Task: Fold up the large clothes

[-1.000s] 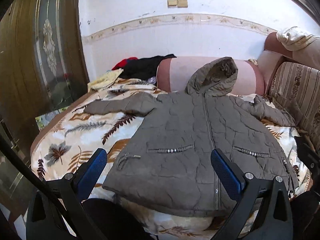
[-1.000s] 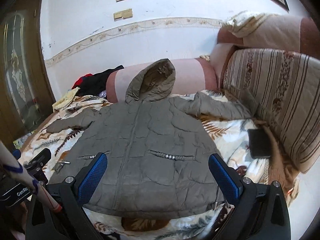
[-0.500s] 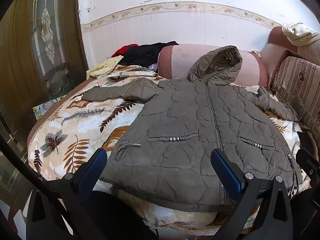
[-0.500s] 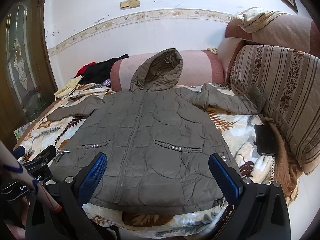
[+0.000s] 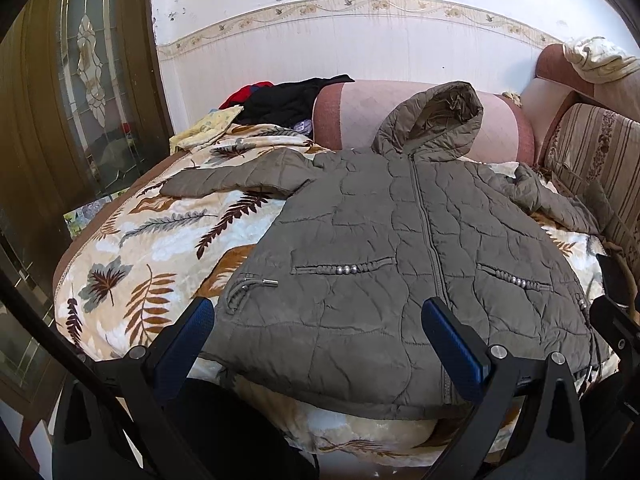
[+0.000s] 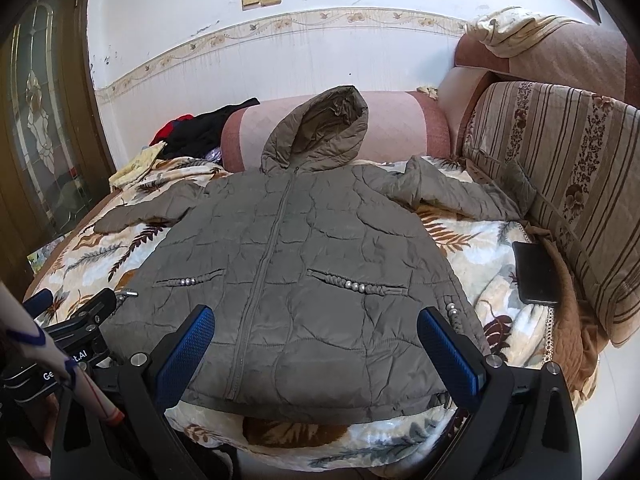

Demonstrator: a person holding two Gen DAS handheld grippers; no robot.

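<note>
1. The quilted jacket [image 5: 400, 264] lies flat and face up straight ahead of me, zipped, its hem nearest and its hood [image 5: 434, 120] far off, propped against the pink bolster [image 5: 352, 116]. Its long axis runs directly away from both my grippers.
2. My left gripper [image 5: 318, 340] is spread wide with nothing between its blue pads [image 5: 188, 340]; it hovers over the hem's left half, clear of the cloth as far as I can tell.
3. My right gripper [image 6: 312, 340] is equally spread and empty, hanging over the hem's right half.
4. The left sleeve [image 5: 236, 176] stretches out sideways toward the door side, so my left hand is the nearer one to it; the right sleeve [image 6: 452, 192] trails toward the striped sofa back [image 6: 560, 184] and is my right hand's to take.
5. I judge no fold has been made yet; bringing the sleeves in across the body looks like the first step.
6. The jacket rests on a leaf-patterned blanket [image 5: 132, 256], soft, so the padding should slide little.
7. A dark phone [image 6: 534, 274] lies on the blanket near the right sleeve; loose clothes [image 5: 288, 98] are piled at the far left, beside a glass-panelled door [image 5: 80, 80].
</note>
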